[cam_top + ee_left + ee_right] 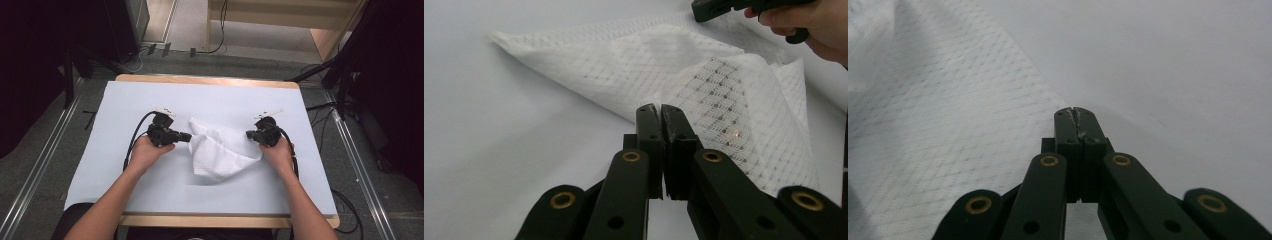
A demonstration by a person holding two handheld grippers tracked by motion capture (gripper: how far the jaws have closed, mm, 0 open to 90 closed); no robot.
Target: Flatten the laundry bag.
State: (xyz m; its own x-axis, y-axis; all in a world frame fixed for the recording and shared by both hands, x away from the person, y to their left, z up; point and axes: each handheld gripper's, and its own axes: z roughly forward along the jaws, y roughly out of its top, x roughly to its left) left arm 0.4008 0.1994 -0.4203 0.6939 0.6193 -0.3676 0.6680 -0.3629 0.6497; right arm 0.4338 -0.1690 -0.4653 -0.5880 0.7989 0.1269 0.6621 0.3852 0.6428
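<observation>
Between both grippers, white cloth point(217, 150), table point(125, 100)

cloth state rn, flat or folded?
Folded, partly. The white cloth lies doubled over itself in uneven layers on the table, held between the left gripper and right gripper.

- This looks like a lab or recording studio, not a home.
- The wooden-edged table point(210, 80) is covered by a plain pale sheet point(125, 165) and stands on grey carpet point(45, 165).
- Metal floor rails point(37, 170) run along both sides of it.
- Black curtains point(30, 60) and dark stand legs point(330, 65) close in the corners.
- Loose cables point(220, 30) trail across the floor beyond the table, near pale wooden furniture point(320, 20).
</observation>
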